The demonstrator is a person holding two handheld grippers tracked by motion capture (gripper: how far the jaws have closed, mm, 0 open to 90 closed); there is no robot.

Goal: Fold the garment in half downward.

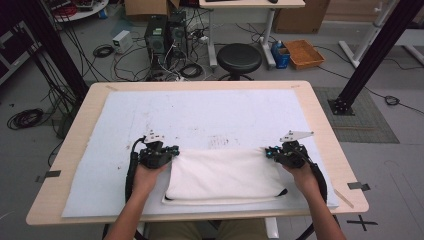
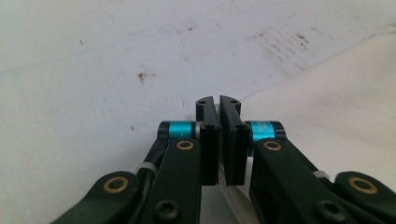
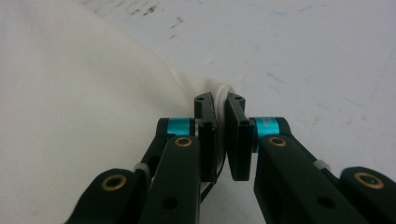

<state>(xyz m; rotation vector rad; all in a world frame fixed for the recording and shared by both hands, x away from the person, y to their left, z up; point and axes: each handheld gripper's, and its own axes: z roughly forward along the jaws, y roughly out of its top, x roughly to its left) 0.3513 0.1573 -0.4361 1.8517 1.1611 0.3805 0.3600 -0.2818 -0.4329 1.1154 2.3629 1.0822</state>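
Observation:
A white folded cloth (image 1: 225, 175) lies on the near half of the white mat (image 1: 200, 112). My left gripper (image 1: 174, 150) is at the cloth's far left corner. In the left gripper view the left gripper (image 2: 218, 101) has its jaws pressed together, with a thin edge of the cloth (image 2: 336, 107) caught low between them. My right gripper (image 1: 268, 151) is at the far right corner. In the right gripper view the right gripper (image 3: 219, 98) is shut on a bunched edge of the cloth (image 3: 70, 93), which pokes out past the tips.
The mat covers most of the wooden table (image 1: 322, 130) and carries dark stains (image 1: 220, 141) just beyond the cloth. Behind the table stand a black stool (image 1: 239, 57), computer towers (image 1: 165, 32) with loose cables, and an orange tray (image 1: 303, 52).

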